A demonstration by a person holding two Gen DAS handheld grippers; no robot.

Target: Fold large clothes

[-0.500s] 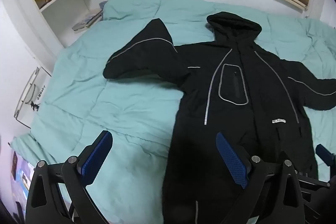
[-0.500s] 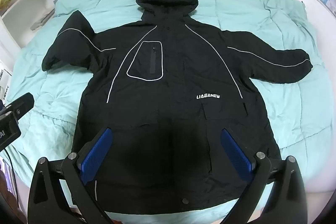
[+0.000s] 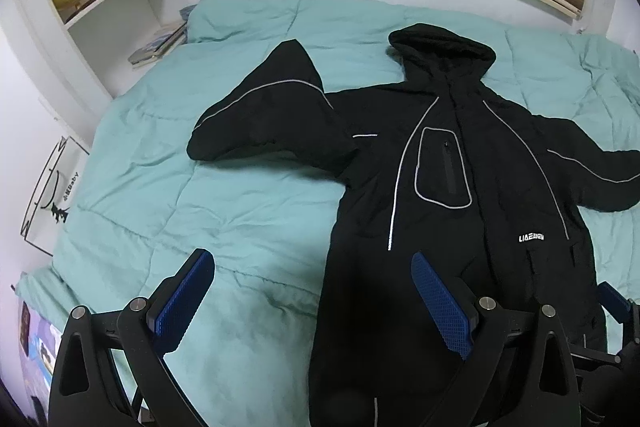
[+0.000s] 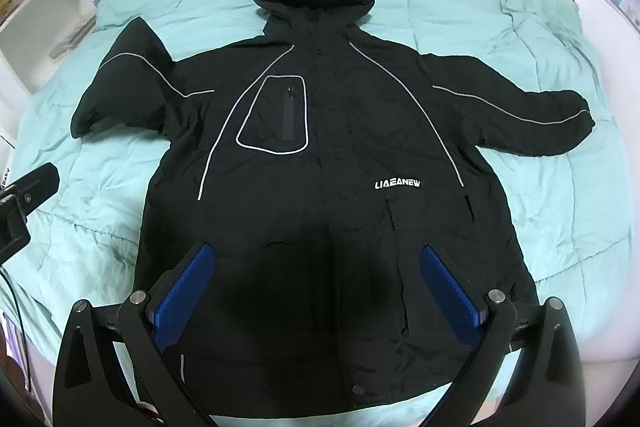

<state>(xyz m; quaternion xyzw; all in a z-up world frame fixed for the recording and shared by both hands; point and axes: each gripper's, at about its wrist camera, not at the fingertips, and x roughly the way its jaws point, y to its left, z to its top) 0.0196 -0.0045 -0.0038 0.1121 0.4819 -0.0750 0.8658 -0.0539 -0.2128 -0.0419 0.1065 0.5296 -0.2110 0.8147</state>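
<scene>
A black hooded jacket point(image 4: 320, 155) lies face up and spread flat across the bed's quilted teal duvet point(image 3: 168, 195), hood toward the headboard edge, hem toward the near edge. The left gripper point(image 3: 312, 301) hangs over the jacket's left hem side, its tongs wide apart and empty, one blue ribbed pad point(image 3: 184, 301) above bare duvet, the other above cloth. The left sleeve lies bent into a peak; thin reflective piping curves across chest and sleeves (white lettering marks the front). The right gripper point(image 4: 320, 291) hovers over the lower hem, tongs likewise spread, holding nothing.
</scene>
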